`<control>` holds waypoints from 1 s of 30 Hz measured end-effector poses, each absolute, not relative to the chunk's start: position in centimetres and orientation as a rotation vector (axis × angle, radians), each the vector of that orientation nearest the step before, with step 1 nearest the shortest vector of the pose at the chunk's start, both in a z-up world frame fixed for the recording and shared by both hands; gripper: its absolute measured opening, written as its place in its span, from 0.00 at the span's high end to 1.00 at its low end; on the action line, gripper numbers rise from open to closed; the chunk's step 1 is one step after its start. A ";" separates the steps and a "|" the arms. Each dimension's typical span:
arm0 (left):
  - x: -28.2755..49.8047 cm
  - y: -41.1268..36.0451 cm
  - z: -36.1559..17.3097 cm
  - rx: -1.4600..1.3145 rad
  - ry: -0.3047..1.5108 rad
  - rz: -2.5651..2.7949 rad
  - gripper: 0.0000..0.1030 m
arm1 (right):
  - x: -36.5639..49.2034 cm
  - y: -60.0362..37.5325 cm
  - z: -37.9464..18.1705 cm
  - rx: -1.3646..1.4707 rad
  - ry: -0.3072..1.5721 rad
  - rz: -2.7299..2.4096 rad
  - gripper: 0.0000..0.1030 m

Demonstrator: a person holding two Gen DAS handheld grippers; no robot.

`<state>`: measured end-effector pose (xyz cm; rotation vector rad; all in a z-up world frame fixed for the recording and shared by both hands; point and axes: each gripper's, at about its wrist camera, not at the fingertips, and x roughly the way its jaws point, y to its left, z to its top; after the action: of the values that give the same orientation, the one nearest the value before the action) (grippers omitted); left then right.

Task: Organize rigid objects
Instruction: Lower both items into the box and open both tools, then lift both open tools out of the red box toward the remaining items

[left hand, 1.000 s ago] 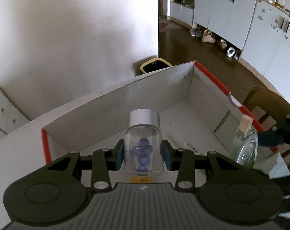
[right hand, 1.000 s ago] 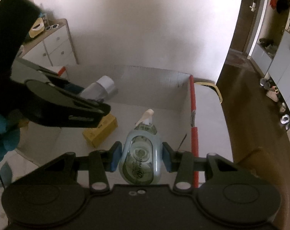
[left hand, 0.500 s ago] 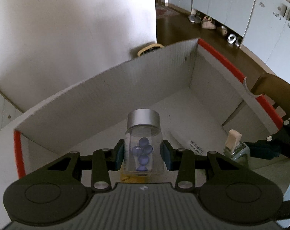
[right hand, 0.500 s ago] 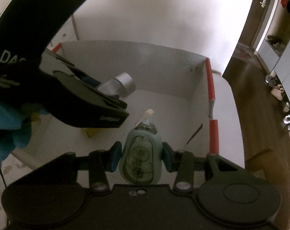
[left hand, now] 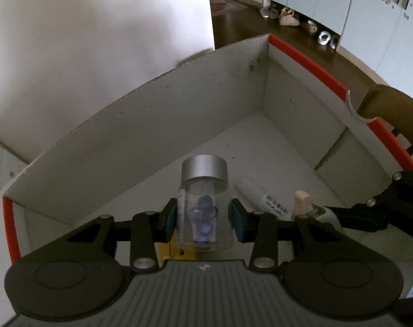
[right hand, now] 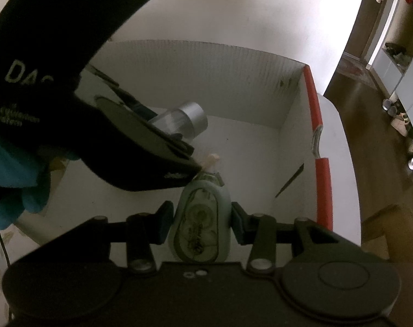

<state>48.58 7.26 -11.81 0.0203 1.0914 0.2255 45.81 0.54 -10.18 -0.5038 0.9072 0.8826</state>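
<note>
My left gripper (left hand: 205, 219) is shut on a small clear jar (left hand: 205, 204) with a silver lid and blue beads inside, held low inside a white cardboard box (left hand: 141, 125) with red edge tape. My right gripper (right hand: 201, 224) is shut on a pale green correction tape dispenser (right hand: 202, 226), also down inside the box (right hand: 206, 73). In the right wrist view the left gripper's black body (right hand: 141, 150) and the jar (right hand: 183, 121) lie just left of the dispenser. The dispenser's beige tip (left hand: 301, 200) shows at the right of the left wrist view.
A white tube with a barcode (left hand: 263, 197) lies on the box floor, and a yellow item (left hand: 169, 249) peeks out under the left gripper. A blue-gloved hand (right hand: 15, 174) is at left. A wooden chair (left hand: 394, 117) stands beyond the box's right wall.
Both grippers have sunk deeper into the box with their objects; the box walls now rise higher around them. The left gripper now overlaps more of the right wrist view.
</note>
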 end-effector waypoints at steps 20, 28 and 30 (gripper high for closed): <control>47.6 6.6 -10.2 0.013 1.044 0.273 0.43 | 45.8 0.0 -9.6 -0.474 0.888 0.852 0.53; 45.7 7.1 -8.8 -0.005 1.003 0.295 0.43 | 45.1 -0.8 -8.1 -0.448 0.873 0.831 0.43; 45.3 7.0 -8.4 -0.011 0.995 0.300 0.43 | 44.9 -1.1 -7.8 -0.435 0.870 0.827 0.42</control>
<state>45.34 7.03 -8.38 -0.0109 0.9950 0.2998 44.90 -1.13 -7.76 -0.4348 0.8704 0.8275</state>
